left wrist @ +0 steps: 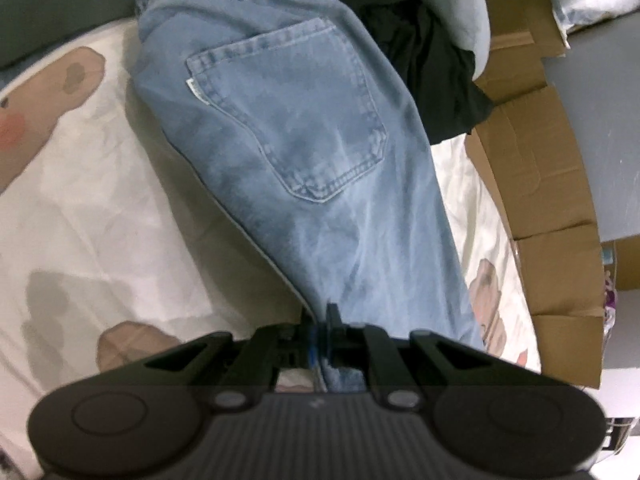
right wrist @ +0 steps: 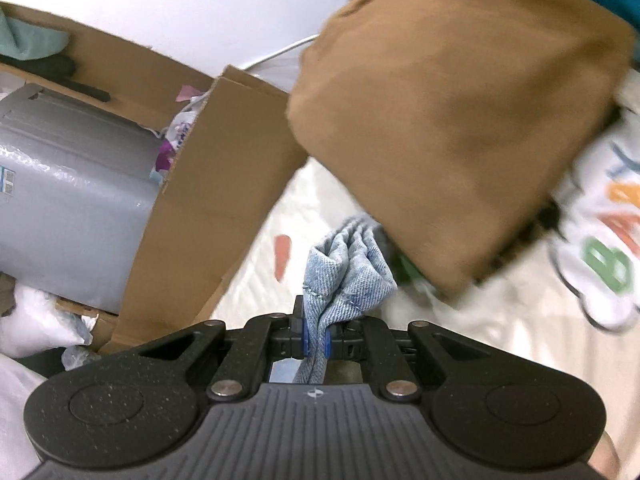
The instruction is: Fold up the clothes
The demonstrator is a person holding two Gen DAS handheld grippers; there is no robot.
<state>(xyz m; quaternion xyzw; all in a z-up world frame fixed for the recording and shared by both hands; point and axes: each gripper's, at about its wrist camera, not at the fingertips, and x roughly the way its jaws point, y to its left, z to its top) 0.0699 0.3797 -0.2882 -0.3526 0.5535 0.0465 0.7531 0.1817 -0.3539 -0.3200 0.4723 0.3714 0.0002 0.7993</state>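
Light blue jeans (left wrist: 304, 132) lie stretched over the printed bedsheet (left wrist: 92, 208) in the left wrist view, elastic waistband at the top, back pocket facing up. My left gripper (left wrist: 320, 320) is shut on the lower part of the leg, which rises from the sheet toward the camera. In the right wrist view my right gripper (right wrist: 316, 340) is shut on a bunched denim hem (right wrist: 348, 272), held above the bed. A folded brown garment (right wrist: 452, 120) lies just beyond it.
Black clothing (left wrist: 424, 60) and a pale blue garment (left wrist: 460, 4) are piled beside the waistband. Cardboard box flaps (left wrist: 552, 200) (right wrist: 208, 208) line the bed's edge, with a grey plastic-wrapped parcel (right wrist: 72, 200) in the box. A white printed garment (right wrist: 600, 240) lies right of the brown one.
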